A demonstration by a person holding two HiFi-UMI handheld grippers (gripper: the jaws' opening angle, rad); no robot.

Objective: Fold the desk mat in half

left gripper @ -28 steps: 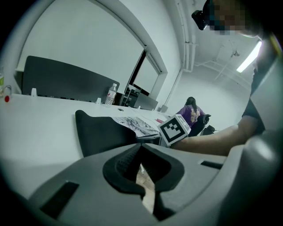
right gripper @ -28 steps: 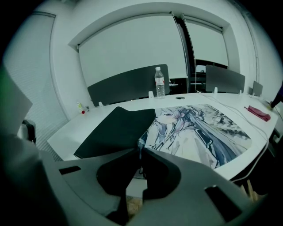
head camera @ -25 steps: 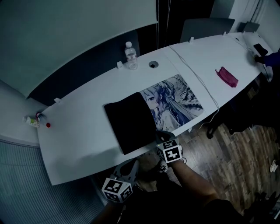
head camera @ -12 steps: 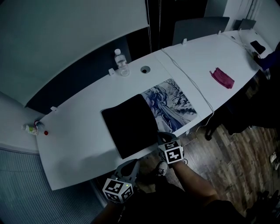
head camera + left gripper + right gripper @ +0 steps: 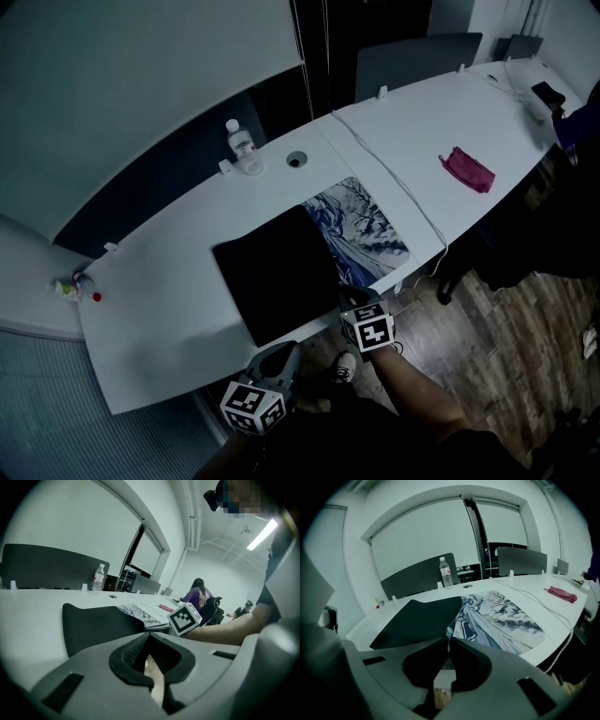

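Observation:
The desk mat lies on the white table [image 5: 169,300], partly folded: its black underside [image 5: 277,272] is turned over the left part and the printed face [image 5: 361,234] shows on the right. My right gripper [image 5: 345,296] is at the table's near edge, shut on the mat's near edge where the black flap [image 5: 422,618] meets the print [image 5: 501,616]. My left gripper [image 5: 284,354] hangs below the table edge, jaws together with nothing between them. From it I see the black flap [image 5: 98,625] and the right gripper's marker cube [image 5: 184,618].
A water bottle [image 5: 243,148] and a round cable hole [image 5: 296,160] are behind the mat. A white cable [image 5: 394,178] runs past the mat's right side. A pink cloth [image 5: 467,170] lies far right. A small bottle [image 5: 70,288] sits at the left end. Chairs [image 5: 417,52] stand behind.
Less of the printed face shows now than a second ago. Both grippers stay at about the same places by the near edge, and the view has shifted a little.

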